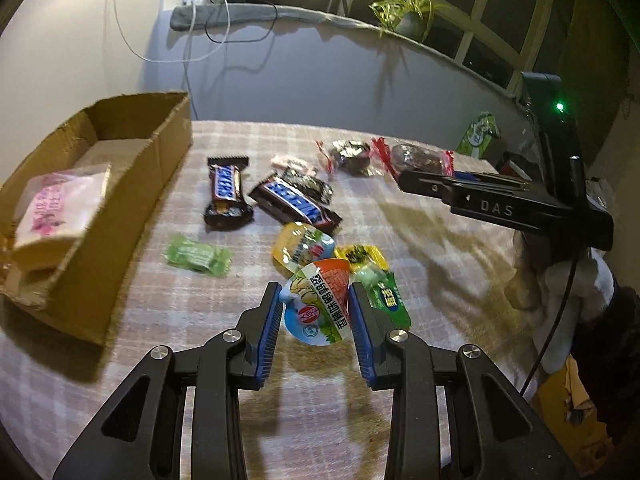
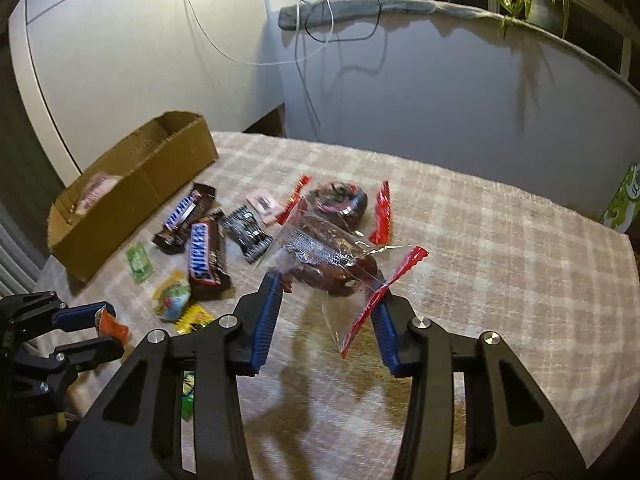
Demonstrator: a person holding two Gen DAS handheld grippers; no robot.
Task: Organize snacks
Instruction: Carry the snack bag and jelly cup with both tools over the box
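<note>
While both grippers hold packets above the table:
Left gripper (image 1: 314,300): closed on jelly cup (image 1: 316,304).
Right gripper (image 2: 328,284): clamping clear red-edged packet (image 2: 332,260).
Obstructions: Snickers bars (image 1: 228,188) lie between grippers and cardboard box (image 1: 132,184).

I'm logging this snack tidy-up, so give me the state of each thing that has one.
Left gripper: shut on round foil-lidded jelly cup, lifted.
Right gripper: shut on clear red-edged snack packet.
Brown cardboard box: open, pink-printed white packet inside.
Two Snickers bars: sealed, lying flat.

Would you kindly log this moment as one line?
left gripper: shut on jelly cup | right gripper: shut on clear snack bag | cardboard box: one pink packet
</note>
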